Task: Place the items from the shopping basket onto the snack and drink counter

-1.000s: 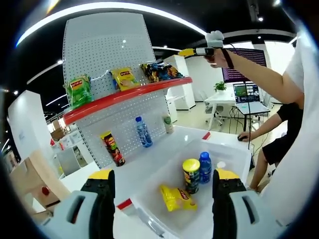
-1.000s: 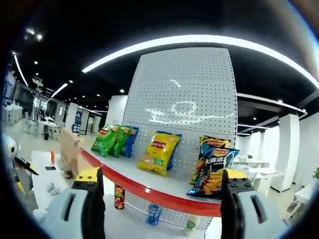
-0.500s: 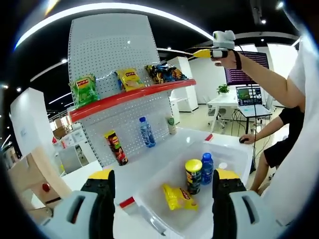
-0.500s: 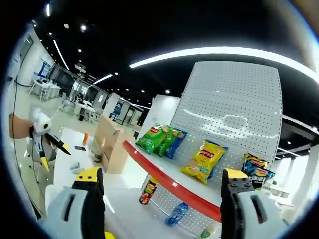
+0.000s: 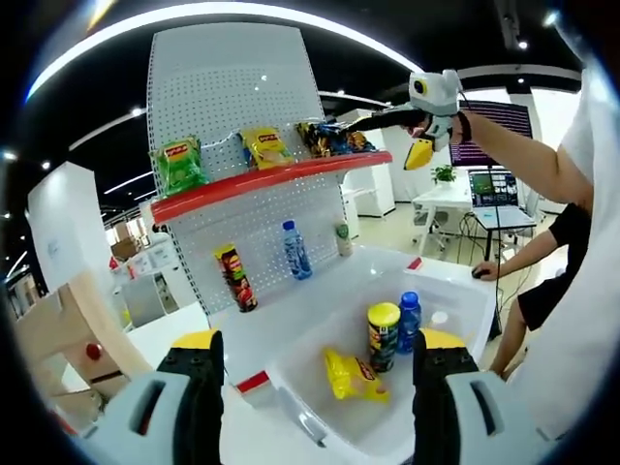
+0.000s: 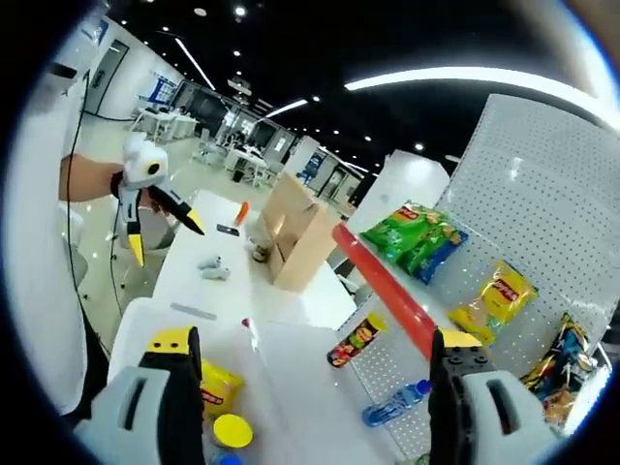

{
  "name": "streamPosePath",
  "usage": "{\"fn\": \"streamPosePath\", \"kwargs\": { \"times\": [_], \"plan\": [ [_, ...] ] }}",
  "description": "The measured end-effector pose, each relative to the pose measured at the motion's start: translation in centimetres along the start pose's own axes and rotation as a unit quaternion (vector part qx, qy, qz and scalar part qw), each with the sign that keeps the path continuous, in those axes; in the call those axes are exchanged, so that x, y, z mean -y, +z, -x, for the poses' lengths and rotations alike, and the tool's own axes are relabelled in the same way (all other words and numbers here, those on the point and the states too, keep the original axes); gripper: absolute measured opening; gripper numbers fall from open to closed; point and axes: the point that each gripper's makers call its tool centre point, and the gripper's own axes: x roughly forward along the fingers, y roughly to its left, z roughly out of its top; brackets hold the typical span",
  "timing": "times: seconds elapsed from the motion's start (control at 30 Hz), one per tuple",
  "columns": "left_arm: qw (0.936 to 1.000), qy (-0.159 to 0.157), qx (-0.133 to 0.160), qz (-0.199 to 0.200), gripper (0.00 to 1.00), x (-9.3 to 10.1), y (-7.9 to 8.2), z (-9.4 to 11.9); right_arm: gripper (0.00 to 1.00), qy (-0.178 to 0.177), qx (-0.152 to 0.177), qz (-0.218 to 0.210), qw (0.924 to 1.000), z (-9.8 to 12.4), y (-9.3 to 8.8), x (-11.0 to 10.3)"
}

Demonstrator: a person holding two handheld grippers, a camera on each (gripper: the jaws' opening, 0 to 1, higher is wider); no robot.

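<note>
Basket [image 5: 455, 291] sits lower centre of left view on worktop [image 5: 184, 325], w/ can [image 5: 383, 334], bottle [image 5: 409, 320], yellow bag [image 5: 354, 376] inside. Both tools, left [image 5: 318, 402] & right [image 6: 315, 402], spread, empty. Step: approach; nothing picked yet. Next: lower one tool into basket, pinch can.

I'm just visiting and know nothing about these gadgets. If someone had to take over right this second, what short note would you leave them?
Left gripper: open, empty, over the basket.
Right gripper: open, empty, held up high.
In the basket: yellow chip bag, yellow-lidded can, blue-capped bottle.
On the counter already: a chip can, a water bottle, a small bottle; chip bags on the red shelf above.
Left to do: move the three basket items onto the counter.
</note>
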Motion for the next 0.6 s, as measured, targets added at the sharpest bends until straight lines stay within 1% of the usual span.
{"fn": "streamPosePath", "kwargs": {
  "times": [0.07, 0.1, 0.13, 0.2, 0.23, 0.3, 0.37, 0.43, 0.47, 0.57, 0.6],
  "plan": [
    [1.0, 0.002, -0.003, 0.002, 0.8, 0.0, -0.3, 0.1, 0.97, 0.02, -0.003, -0.01, 0.9997, -1.1, -0.7, -1.6],
    [1.0, 0.003, -0.004, 0.003, 0.8, -0.1, -0.4, 0.2, 0.97, 0.034, -0.012, -0.011, 0.9993, -1.7, -1.8, -2.1],
    [1.0, 0.005, -0.006, 0.004, 0.81, -0.1, -0.5, 0.2, 0.97, 0.039, -0.015, -0.01, 0.9991, -2.1, -2.3, -2.5],
    [0.9999, 0.009, -0.008, 0.005, 0.81, -0.2, -0.7, 0.4, 0.97, 0.072, -0.031, -0.016, 0.9968, -3.1, -3.9, -5.1],
    [0.9999, 0.01, -0.008, 0.006, 0.81, -0.2, -0.7, 0.5, 0.97, 0.083, -0.038, -0.012, 0.9957, -3.5, -4.6, -6.2],
    [0.9999, 0.012, -0.01, 0.005, 0.81, -0.2, -0.9, 0.6, 0.97, 0.086, -0.047, -0.009, 0.9952, -4.3, -5.6, -7.6],
    [0.9998, 0.016, -0.013, 0.005, 0.8, -0.2, -1.0, 0.7, 0.97, 0.072, -0.059, -0.007, 0.9957, -4.9, -6.7, -8.2],
    [0.9997, 0.019, -0.014, 0.006, 0.8, -0.2, -1.1, 0.9, 0.97, 0.079, -0.065, -0.019, 0.9946, -5.3, -7.9, -9.6],
    [0.9997, 0.02, -0.014, 0.007, 0.8, -0.3, -1.1, 1.0, 0.97, 0.081, -0.075, -0.029, 0.9935, -5.5, -8.8, -10.4],
    [0.9995, 0.024, -0.016, 0.008, 0.8, -0.4, -1.3, 1.2, 0.97, 0.096, -0.089, -0.036, 0.9907, -6.2, -10.4, -12.6],
    [0.9995, 0.026, -0.017, 0.009, 0.8, -0.5, -1.4, 1.2, 0.97, 0.11, -0.099, -0.049, 0.9878, -6.4, -11.1, -13.7]
  ]
}}
